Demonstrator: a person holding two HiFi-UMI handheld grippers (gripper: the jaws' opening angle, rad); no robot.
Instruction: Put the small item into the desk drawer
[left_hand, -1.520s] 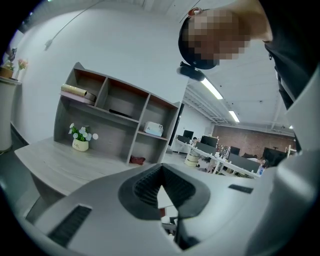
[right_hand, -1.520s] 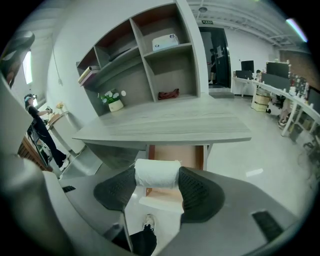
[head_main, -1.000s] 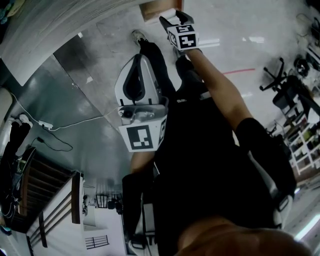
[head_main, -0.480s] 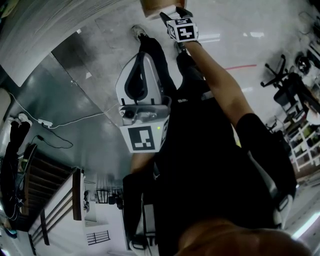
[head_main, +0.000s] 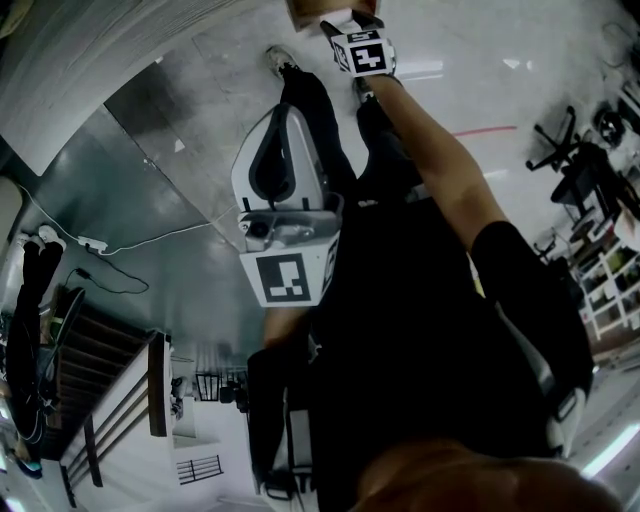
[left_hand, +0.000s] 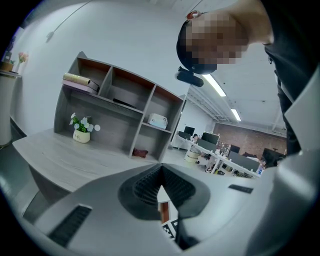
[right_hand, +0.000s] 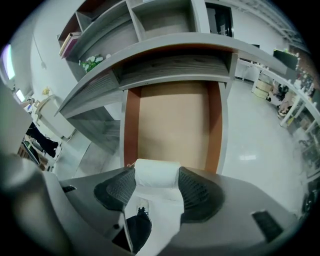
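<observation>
Since a second ago my right gripper has pushed farther out toward the open desk drawer, while my left gripper has barely shifted. The right jaws are clamped on the one small white item, held at the near end of the drawer's bare tan floor. I judge that's so it lands inside on release. The left jaws are closed on nothing, parked near my body, out of the way. Count: two grippers, one item, one drawer pulled out.
</observation>
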